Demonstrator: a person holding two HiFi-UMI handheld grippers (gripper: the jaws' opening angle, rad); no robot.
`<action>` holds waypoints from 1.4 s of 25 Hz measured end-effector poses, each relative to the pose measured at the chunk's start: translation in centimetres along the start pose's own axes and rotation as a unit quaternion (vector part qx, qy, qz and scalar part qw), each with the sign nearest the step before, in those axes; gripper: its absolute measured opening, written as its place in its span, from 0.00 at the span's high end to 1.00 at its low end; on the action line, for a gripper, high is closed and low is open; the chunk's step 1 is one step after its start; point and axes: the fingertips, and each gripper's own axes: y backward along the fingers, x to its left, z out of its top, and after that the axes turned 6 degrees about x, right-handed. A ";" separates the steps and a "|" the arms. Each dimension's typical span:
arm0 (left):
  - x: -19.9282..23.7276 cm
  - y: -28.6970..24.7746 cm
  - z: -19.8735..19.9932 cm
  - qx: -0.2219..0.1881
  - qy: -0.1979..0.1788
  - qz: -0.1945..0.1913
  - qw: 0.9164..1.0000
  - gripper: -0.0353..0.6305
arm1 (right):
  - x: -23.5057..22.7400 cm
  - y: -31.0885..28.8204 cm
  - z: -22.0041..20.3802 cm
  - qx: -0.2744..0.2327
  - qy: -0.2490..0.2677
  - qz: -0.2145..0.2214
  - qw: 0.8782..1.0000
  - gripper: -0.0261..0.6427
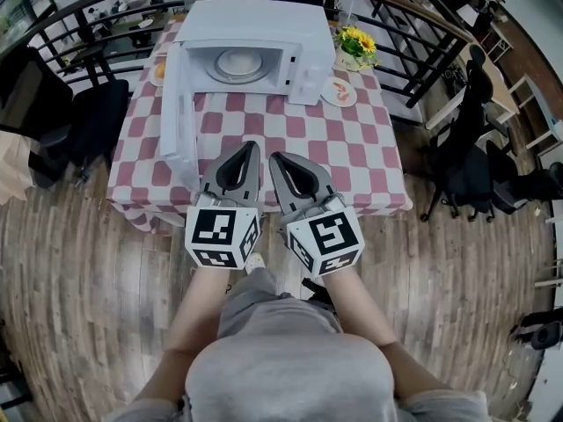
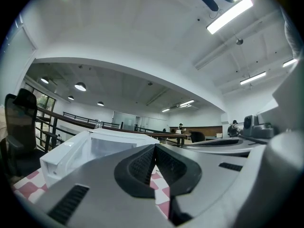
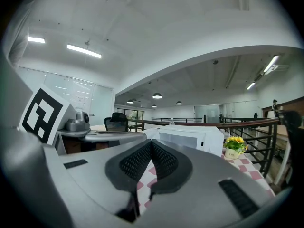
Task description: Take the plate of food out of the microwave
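Note:
The white microwave (image 1: 251, 38) stands at the far side of the checkered table (image 1: 352, 143), its door (image 1: 179, 112) swung wide open to the left. A pale round plate (image 1: 236, 63) lies inside the cavity; I cannot make out what is on it. My left gripper (image 1: 252, 147) and right gripper (image 1: 275, 157) hover side by side over the table's near edge, well short of the microwave, both shut and holding nothing. In the left gripper view the left gripper (image 2: 155, 147) has the microwave (image 2: 90, 148) beyond it. In the right gripper view the right gripper (image 3: 151, 143) points at the microwave (image 3: 190, 137).
A small plate with food (image 1: 339, 92) sits right of the microwave, and a flower pot (image 1: 357, 44) stands behind it. Another dish (image 1: 157, 71) lies left of the door. Dark chairs (image 1: 475, 161) flank the table, with a railing (image 1: 413, 33) behind.

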 end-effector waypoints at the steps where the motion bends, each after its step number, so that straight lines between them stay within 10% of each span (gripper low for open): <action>1: 0.3 -0.6 0.0 0.002 0.002 0.001 1.000 0.94 | -0.4 -0.5 0.0 0.002 -0.001 0.000 1.000 0.92; 35: 6.8 -11.9 -0.3 0.007 0.042 0.014 0.999 0.94 | -8.0 -10.0 -2.1 0.015 -0.038 0.001 0.999 0.92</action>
